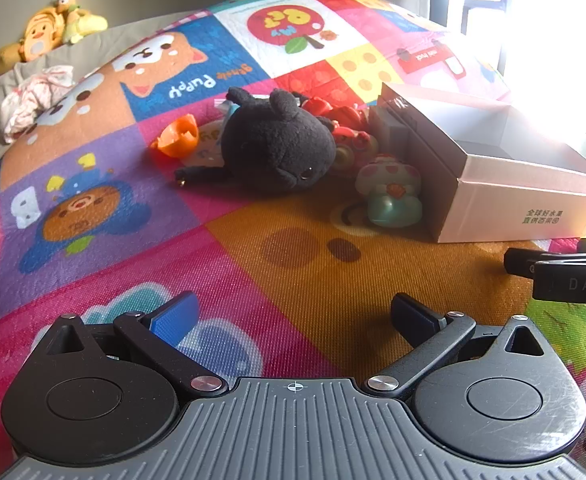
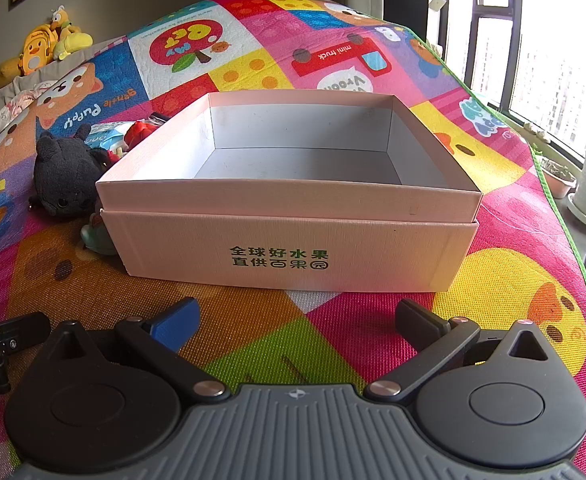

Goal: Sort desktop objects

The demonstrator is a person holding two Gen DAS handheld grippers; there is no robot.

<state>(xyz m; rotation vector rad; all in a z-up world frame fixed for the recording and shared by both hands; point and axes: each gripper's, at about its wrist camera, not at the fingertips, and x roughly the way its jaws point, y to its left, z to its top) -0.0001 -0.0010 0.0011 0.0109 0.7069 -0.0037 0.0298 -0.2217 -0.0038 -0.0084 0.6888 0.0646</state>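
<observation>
Black plush (image 1: 273, 144) lies on the mat (image 1: 293, 272), just left of the empty box (image 2: 293, 240), among small toys. Judged soft, light, non-slip; pinch across the body. Left hand-held gripper (image 1: 293, 320) and right hand-held gripper (image 2: 297, 324) both gape fully, holding nothing.

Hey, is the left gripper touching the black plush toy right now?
Apart. In the left wrist view the left gripper is open, and a broad stretch of bare mat lies between its fingertips and the black plush toy.
</observation>
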